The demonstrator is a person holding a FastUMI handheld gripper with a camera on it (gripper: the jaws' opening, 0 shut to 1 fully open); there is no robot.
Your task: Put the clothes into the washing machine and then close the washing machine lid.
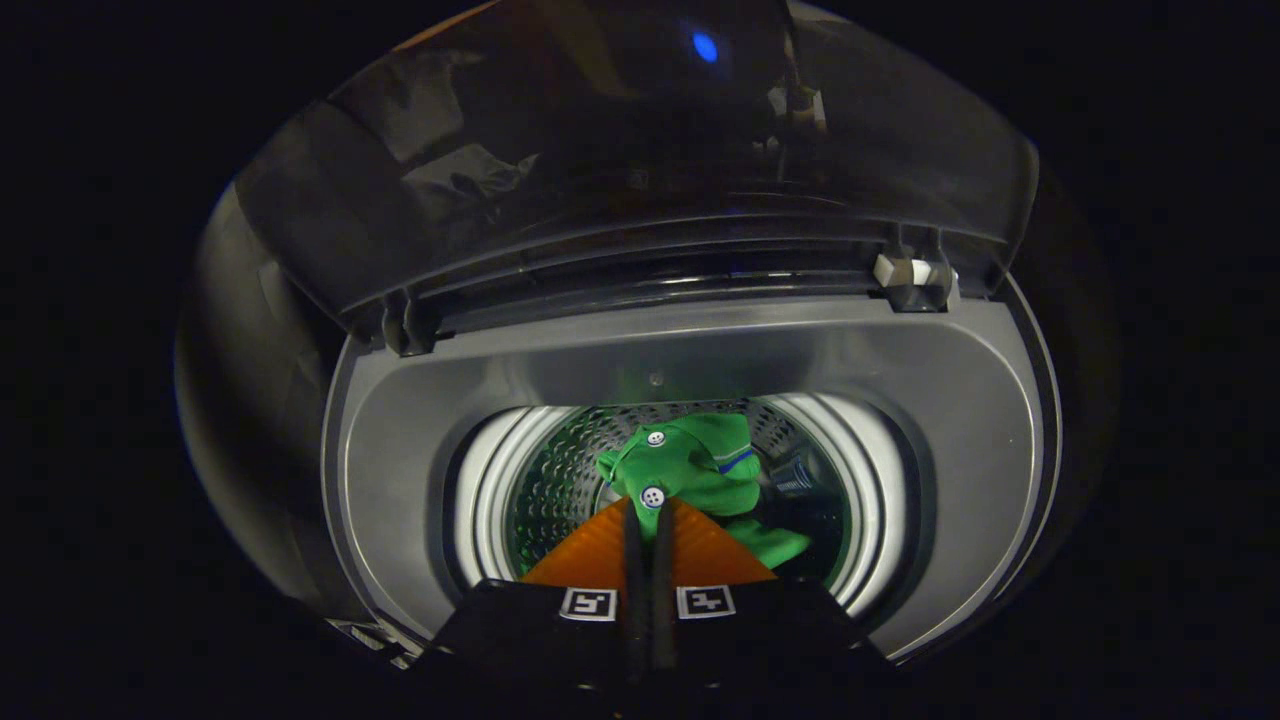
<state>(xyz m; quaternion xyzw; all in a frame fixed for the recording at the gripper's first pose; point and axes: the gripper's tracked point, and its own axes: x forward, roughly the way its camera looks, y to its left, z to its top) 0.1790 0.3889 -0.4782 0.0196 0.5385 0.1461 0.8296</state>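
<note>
A green garment (705, 465) with white buttons hangs bunched over the washing machine's perforated drum (555, 480). My gripper (650, 508) is shut on it, with a thin strip of the cloth pinched between the two fingers. Most of the cloth lies just ahead of the fingertips, and one end trails down to the right of the fingers. The dark see-through lid (620, 170) stands raised at the back of the machine, beyond the drum. How deep the garment sits in the drum cannot be told.
A grey top panel (400, 450) rings the drum opening, with a white inner ring (485, 490) just inside it. The lid's hinges (912, 275) sit at the back corners. Around the machine it is dark.
</note>
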